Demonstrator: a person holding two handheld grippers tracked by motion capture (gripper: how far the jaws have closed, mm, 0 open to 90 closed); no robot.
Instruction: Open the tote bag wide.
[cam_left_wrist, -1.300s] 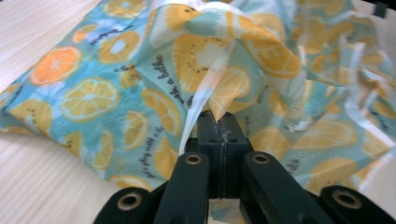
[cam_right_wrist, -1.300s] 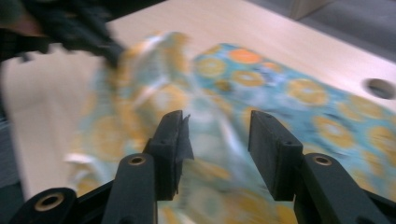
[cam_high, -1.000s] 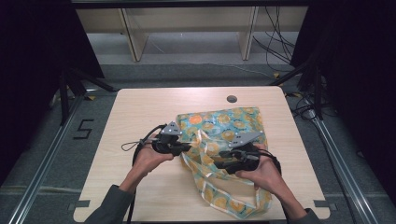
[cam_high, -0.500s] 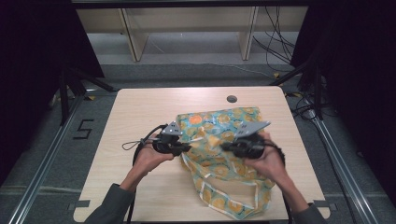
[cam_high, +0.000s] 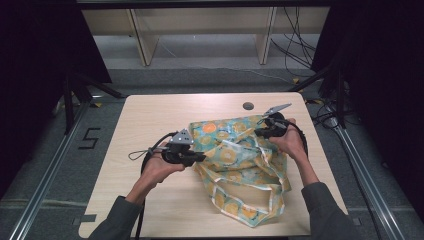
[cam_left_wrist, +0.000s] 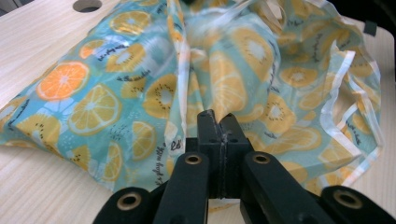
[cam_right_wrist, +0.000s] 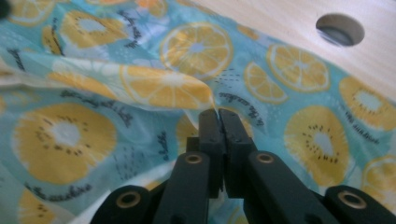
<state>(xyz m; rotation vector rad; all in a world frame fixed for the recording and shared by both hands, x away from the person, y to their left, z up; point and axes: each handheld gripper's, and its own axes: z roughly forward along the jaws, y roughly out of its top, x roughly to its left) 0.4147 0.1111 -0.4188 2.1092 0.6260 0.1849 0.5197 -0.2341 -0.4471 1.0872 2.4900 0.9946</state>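
The bag (cam_high: 240, 165) lies crumpled on the right half of the desk (cam_high: 150, 115), running from just below the round hole (cam_high: 248, 106) near the far edge down toward the near right corner. It is thin, glossy sheet, turquoise, printed with orange, lemon and kiwi slices and small dark script, edged with pale cream trim; a cream strap (cam_high: 272, 200) loops along its near end.

Left hand-held gripper (cam_high: 200, 158) is at the bag's left edge, about mid-desk. In the left gripper view its two black jaws stand pressed together, with the printed sheet (cam_left_wrist: 224, 84) bunching up right at their tips; it looks clamped on a fold there, the fabric rising in soft vertical creases beyond it.

Right hand-held gripper (cam_high: 259, 133) is at the bag's far right corner, close to the desk's right edge. In the right gripper view its jaws are together too, and a pointed fold of the sheet (cam_right_wrist: 163, 88) meets the tips, pinched between them, with the hole (cam_right_wrist: 339, 29) in sight at upper right.

Between the two grips the top layer is drawn up into ridges, while the rest sags in loose wrinkles on the pale wood-grain desk. Each gripper has a grey three-cornered plate on top and a black cable trailing; the left one's cable (cam_high: 142, 152) loops out toward the left edge of the desk. The person's sleeves (cam_high: 325, 210) come in from the near edge.
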